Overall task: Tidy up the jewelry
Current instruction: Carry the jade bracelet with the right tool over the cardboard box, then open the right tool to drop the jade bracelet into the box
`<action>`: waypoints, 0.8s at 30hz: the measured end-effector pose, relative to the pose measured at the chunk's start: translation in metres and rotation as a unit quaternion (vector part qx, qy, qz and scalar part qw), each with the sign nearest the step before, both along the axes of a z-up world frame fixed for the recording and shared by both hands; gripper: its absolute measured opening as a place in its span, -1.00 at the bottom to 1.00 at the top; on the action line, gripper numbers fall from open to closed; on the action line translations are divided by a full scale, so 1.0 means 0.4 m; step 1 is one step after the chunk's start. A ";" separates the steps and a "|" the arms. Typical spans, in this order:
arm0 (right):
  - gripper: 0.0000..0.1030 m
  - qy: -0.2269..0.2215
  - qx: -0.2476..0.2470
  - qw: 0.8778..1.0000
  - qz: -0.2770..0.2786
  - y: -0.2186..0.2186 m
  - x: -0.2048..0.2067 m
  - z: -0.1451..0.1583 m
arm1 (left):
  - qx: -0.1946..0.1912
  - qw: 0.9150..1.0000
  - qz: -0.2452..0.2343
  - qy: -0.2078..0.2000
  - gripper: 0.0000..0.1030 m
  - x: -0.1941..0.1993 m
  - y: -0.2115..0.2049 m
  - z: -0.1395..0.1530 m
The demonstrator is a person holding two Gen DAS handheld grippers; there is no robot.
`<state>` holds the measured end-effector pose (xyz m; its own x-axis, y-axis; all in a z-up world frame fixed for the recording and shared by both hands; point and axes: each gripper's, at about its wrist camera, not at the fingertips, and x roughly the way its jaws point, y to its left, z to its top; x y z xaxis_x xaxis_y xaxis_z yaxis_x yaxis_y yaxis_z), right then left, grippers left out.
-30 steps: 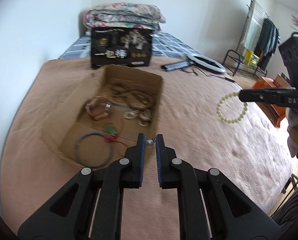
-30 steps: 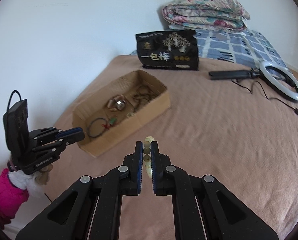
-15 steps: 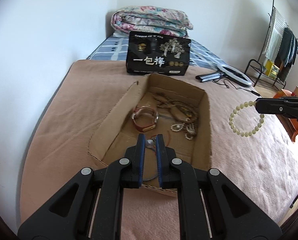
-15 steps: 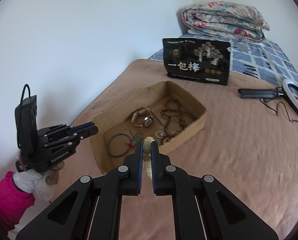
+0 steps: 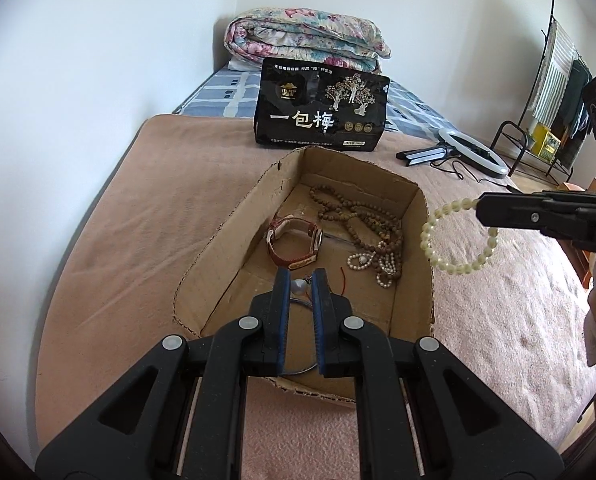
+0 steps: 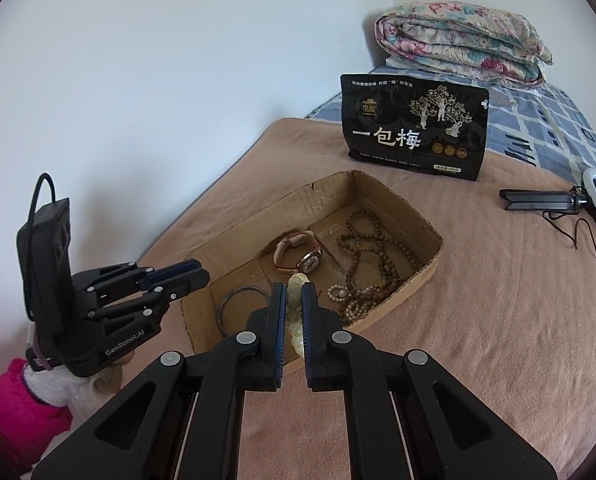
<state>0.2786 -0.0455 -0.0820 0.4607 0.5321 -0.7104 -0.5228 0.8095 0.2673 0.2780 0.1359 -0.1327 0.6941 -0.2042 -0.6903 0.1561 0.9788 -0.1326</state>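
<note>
Two pieces are in my grip above the torn cardboard box [image 5: 414, 200]: my left gripper [image 5: 301, 280] pinches a small silvery pearl pendant [image 5: 299, 287], my right gripper [image 6: 293, 295] clamps a pale, glossy bead bracelet [image 5: 456, 236] just past the box's right wall. Next, I reckon, lower both inside beside the leather watch [image 5: 296, 240] and knobbly wooden beads [image 5: 362, 220], then release.

place: home bedroom | bed: tan blanket [image 5: 146, 216] spread over a blue plaid sheet [image 5: 222, 96] | far edge by wall: folded floral quilt [image 5: 306, 40] | right side: clothes drying rack [image 5: 554, 92] with hung garments | on blanket: ring light [image 5: 472, 152], snack bag [image 5: 320, 108], cardboard box [image 5: 234, 232] of jewelry
</note>
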 end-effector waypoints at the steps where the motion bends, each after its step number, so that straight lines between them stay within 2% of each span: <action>1: -0.88 0.000 0.000 1.000 0.001 0.002 -0.001 0.000 | 0.000 1.000 0.000 0.000 -0.83 0.000 0.000 0.000; 17: -0.87 -0.002 -0.004 1.000 -0.001 0.029 0.013 -0.004 | 0.009 1.000 0.009 -0.001 -0.82 0.010 -0.010 -0.001; 18: -0.81 -0.001 -0.004 1.000 -0.002 0.028 0.014 -0.004 | 0.009 1.000 0.011 -0.001 -0.82 0.011 -0.010 -0.001; 20: -0.47 -0.004 -0.005 1.000 -0.006 0.026 0.014 -0.002 | 0.010 1.000 0.013 -0.002 -0.78 0.010 -0.010 0.000; 21: -0.13 -0.009 -0.008 1.000 -0.009 0.024 0.013 0.000 | 0.012 1.000 0.015 -0.001 -0.68 0.010 -0.011 -0.001; 22: 0.14 -0.013 -0.009 1.000 -0.012 0.023 0.013 0.001 | 0.013 1.000 0.017 -0.002 -0.29 0.008 -0.010 -0.001; 23: 0.22 -0.018 -0.011 1.000 -0.017 0.020 0.011 0.003 | 0.014 1.000 0.021 -0.007 -0.01 0.005 -0.010 0.001; 24: 0.27 -0.021 -0.012 1.000 -0.020 0.019 0.010 0.005 | 0.015 1.000 0.024 -0.012 0.03 0.002 -0.009 0.004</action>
<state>0.2828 -0.0379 -0.0800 0.5111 0.4962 -0.7018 -0.5011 0.8354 0.2259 0.2788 0.1321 -0.1312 0.7195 -0.1498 -0.6781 0.1122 0.9887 -0.0994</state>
